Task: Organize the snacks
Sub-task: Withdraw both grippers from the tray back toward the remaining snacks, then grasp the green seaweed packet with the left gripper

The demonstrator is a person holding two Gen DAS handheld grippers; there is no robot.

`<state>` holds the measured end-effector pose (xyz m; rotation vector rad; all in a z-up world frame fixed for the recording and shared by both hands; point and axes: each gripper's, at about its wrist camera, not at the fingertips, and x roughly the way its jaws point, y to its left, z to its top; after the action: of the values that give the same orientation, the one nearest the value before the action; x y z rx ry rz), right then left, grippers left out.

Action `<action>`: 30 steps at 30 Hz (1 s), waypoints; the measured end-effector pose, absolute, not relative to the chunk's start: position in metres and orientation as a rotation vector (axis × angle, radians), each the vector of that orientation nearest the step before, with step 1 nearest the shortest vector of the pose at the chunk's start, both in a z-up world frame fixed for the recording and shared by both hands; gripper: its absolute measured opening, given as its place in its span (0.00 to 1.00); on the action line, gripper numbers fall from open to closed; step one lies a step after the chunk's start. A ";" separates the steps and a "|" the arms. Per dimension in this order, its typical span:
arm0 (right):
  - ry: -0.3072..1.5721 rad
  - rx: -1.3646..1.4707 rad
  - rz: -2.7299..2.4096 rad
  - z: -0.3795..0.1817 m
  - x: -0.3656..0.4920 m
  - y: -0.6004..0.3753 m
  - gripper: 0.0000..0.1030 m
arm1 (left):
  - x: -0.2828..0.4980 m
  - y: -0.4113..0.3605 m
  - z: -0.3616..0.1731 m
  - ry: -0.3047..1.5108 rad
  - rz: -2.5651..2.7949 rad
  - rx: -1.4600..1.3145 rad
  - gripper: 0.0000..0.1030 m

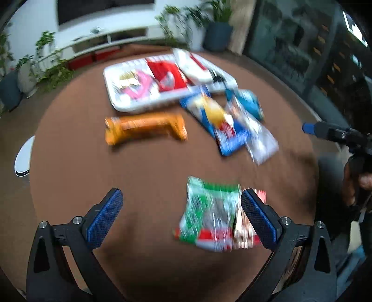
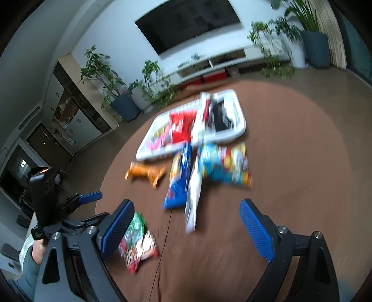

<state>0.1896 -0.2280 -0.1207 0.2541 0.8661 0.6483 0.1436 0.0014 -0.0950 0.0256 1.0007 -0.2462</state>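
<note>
Both our left gripper (image 1: 182,215) and right gripper (image 2: 186,224) gape wide, empty; a hasty grab at the green packet (image 1: 210,215) could drag its red neighbour (image 1: 246,228) along.

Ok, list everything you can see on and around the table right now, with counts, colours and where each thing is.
Tray: one, white, far side of the table, holding a pink, a red and a white packet.
Orange packet: one, lying just in front of the tray.
Blue packets: a blurred overlapping pile, blue, yellow and silver, right of the orange one; count unclear.
Green and red packets: a blurred overlapping pair, near edge.
Table: one, round, brown.
Potted plants: several, green, along the wall.
Television: one, black, wall-mounted.
Left hand-held gripper: open, empty.
Right hand-held gripper: open, empty.
</note>
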 end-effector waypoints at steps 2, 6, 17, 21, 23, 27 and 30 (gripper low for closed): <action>0.909 0.265 0.653 -0.134 0.173 -0.224 0.91 | 0.140 -0.002 -0.105 1.025 -0.252 0.039 1.00; 0.958 0.278 0.668 -0.151 0.151 -0.212 0.91 | 0.130 -0.008 -0.110 1.036 -0.264 0.068 1.00; 0.996 0.211 0.680 -0.162 0.130 -0.187 0.91 | 0.146 -0.026 -0.118 1.103 -0.291 0.174 0.92; 1.001 0.202 0.678 -0.163 0.128 -0.185 0.91 | 0.149 -0.024 -0.122 1.132 -0.299 0.196 0.77; 1.006 0.197 0.674 -0.164 0.128 -0.186 0.91 | 0.151 -0.024 -0.126 1.157 -0.301 0.217 0.77; 1.009 0.186 0.681 -0.165 0.126 -0.182 0.91 | 0.157 -0.028 -0.132 1.183 -0.308 0.242 0.77; 1.012 0.175 0.684 -0.166 0.125 -0.178 0.91 | 0.161 -0.028 -0.133 1.170 -0.318 0.224 0.68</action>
<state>0.1246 -0.1782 -0.1660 0.1746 1.0125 0.6844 0.1612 -0.0284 -0.1330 0.2242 1.1698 -0.3176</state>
